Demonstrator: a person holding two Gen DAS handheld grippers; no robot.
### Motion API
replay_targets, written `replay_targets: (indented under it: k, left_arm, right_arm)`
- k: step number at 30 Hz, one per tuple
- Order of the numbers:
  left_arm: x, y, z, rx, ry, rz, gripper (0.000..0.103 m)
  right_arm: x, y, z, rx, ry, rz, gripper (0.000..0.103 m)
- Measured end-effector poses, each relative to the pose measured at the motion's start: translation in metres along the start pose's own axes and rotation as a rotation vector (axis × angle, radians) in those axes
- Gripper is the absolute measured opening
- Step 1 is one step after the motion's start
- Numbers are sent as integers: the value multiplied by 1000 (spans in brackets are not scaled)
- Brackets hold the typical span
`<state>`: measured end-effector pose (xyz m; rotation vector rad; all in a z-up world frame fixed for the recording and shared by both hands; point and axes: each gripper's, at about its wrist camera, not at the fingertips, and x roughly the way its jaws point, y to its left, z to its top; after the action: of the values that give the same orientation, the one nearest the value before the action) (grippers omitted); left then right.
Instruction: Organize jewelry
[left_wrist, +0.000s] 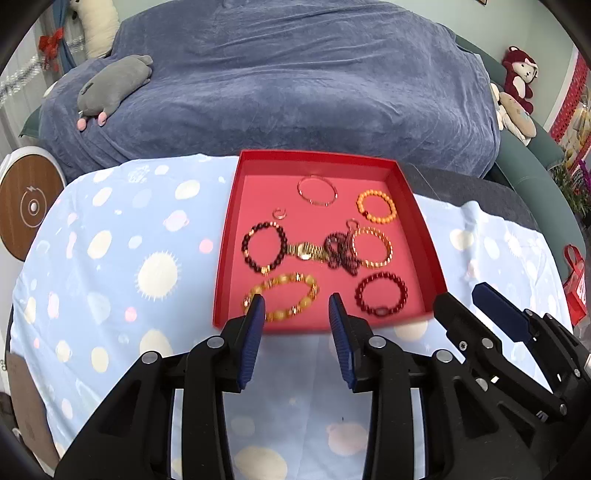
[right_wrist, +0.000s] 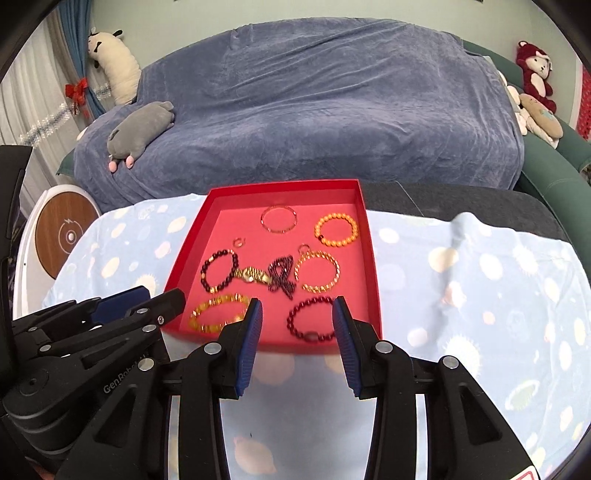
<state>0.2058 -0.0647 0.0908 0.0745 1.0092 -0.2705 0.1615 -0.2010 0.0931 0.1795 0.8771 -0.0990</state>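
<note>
— So, tongs? Spread wide, both left gripper (left_wrist: 297, 308) and right gripper (right_wrist: 297, 312), empty, hovering at red tray's (left_wrist: 421, 229) near rim.
— Jewelry? Inside tray: yellow bead bracelet (left_wrist: 280, 297), dark red bracelet (right_wrist: 310, 321) nearest that rim.

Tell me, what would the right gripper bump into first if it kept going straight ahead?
Probably the dark red beaded bracelet in the red tray, lying right between the open right gripper; depth is unclear.

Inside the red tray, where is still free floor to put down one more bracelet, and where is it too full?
In the red tray, bare floor lies at the far-left corner, beyond the small ring and left of the thin bangle. The middle is crowded: the gold watch touches the dark bead bracelet and the tangled dark strand.
</note>
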Motion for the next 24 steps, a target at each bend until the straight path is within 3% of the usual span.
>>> replay_targets:
  k: [4,9,11,19,24]
  left_arm:
    - [-8,1,-17,-15,0,8,41]
    - [-17,8,-34,-45,-1,18,52]
    - [-20,9,-39,-45,-6,24,55]
    - [-32,5,-53,-13,-27,50,60]
    - [-38,5,-59,-14,-44,64,69]
  right_arm:
    - [-10,0,-14,-4,-3,-21,43]
    - [-20,-7,-28,14,-10,-53,63]
    - [-23,-9,-32,23,-14,-57,67]
    - [-31,-10,-48,13,-5,-76,67]
    - [-38,-13,-54,24,-6,-83,71]
